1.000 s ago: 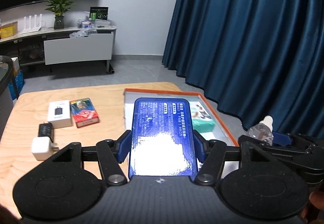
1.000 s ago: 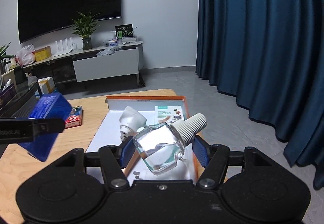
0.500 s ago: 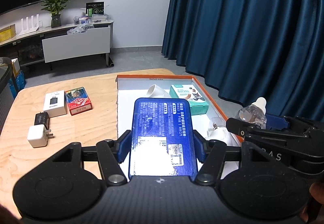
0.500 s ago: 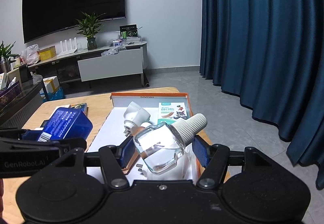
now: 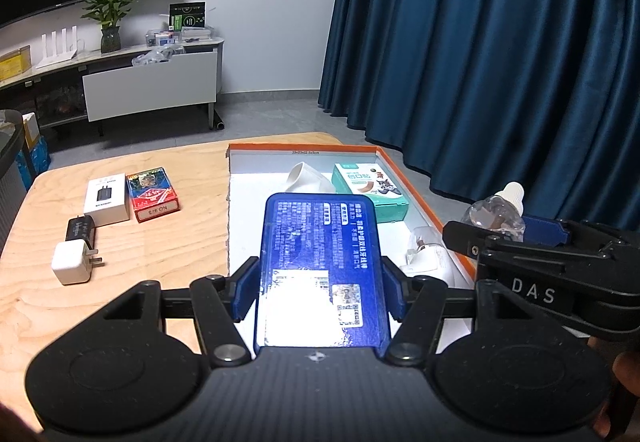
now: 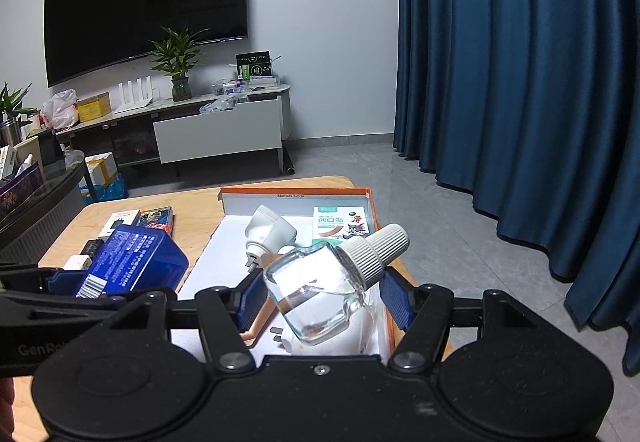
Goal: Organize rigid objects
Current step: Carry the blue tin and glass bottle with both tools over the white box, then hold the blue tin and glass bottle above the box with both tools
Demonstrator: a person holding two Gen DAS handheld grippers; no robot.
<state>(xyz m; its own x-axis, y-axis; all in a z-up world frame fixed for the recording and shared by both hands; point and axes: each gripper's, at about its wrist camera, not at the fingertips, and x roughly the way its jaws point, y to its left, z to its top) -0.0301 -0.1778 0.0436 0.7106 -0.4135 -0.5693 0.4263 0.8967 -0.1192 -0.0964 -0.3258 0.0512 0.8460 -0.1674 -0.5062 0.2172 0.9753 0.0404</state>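
Blue plastic case point(image 5: 320, 266), printed with white text and a label, is clamped flat between the pads of the left gripper point(image 5: 320, 284) and juts forward over the near part of the orange-rimmed tray point(image 5: 420, 194). Glass bottle point(image 6: 320, 290) with a ribbed white cap is pinched at a tilt by the right gripper point(image 6: 324, 296), cap up and to the right, over the tray's near right corner. Ahead of both grippers, inside the tray, lie a white plug adapter point(image 6: 268, 230) and a green-and-white plaster box point(image 6: 340, 224); a second white plug point(image 5: 426, 254) lies just below the bottle.

Step in hand, as judged: carrying two rigid items to the tray for placing. The next move calls for lowering each item onto a bare patch of the white tray floor, clear of the things already there, then spreading the jaws; the bottle needs a spot where it will not roll or land on the plug beneath.

Left of the left gripper, on the wooden counter point(image 5: 140, 262), four items await: a white charger box point(image 5: 106, 198), a red card pack point(image 5: 152, 194), a black adapter point(image 5: 80, 230) and a white plug cube point(image 5: 72, 268).

Both grippers point forward and moderately downward, side by side, the right one's body showing at the left gripper's right.
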